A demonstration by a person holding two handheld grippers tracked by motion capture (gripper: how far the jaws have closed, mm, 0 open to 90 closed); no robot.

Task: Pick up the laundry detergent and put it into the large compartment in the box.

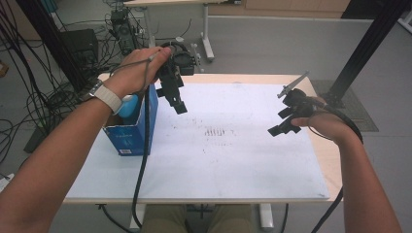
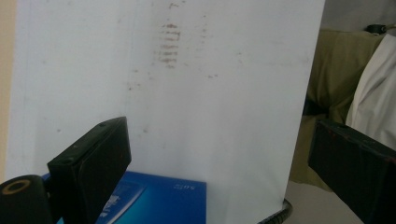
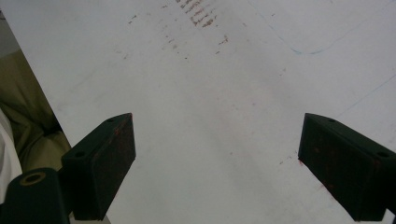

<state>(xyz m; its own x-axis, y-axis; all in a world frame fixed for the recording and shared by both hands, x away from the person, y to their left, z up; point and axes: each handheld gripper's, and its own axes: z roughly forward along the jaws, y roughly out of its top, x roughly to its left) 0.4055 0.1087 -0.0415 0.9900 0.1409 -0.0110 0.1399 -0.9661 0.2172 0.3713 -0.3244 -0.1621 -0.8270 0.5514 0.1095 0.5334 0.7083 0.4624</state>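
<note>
Near the person's side of the table, the white board (image 1: 218,160) lies flat with faint brown marks on it. Over its right side, the right gripper (image 1: 281,125) hangs with its jaws wide apart, holding nothing. Farther back on the left, the left gripper (image 1: 177,103) hangs with jaws spread too, just beside the blue box (image 1: 131,138), which has a light blue ball (image 1: 128,106) inside.

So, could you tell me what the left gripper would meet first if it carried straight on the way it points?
Probably the white sheet on the table: the left gripper, jaws open and empty, looks along it, just past the blue box. Depth is uncertain.
</note>
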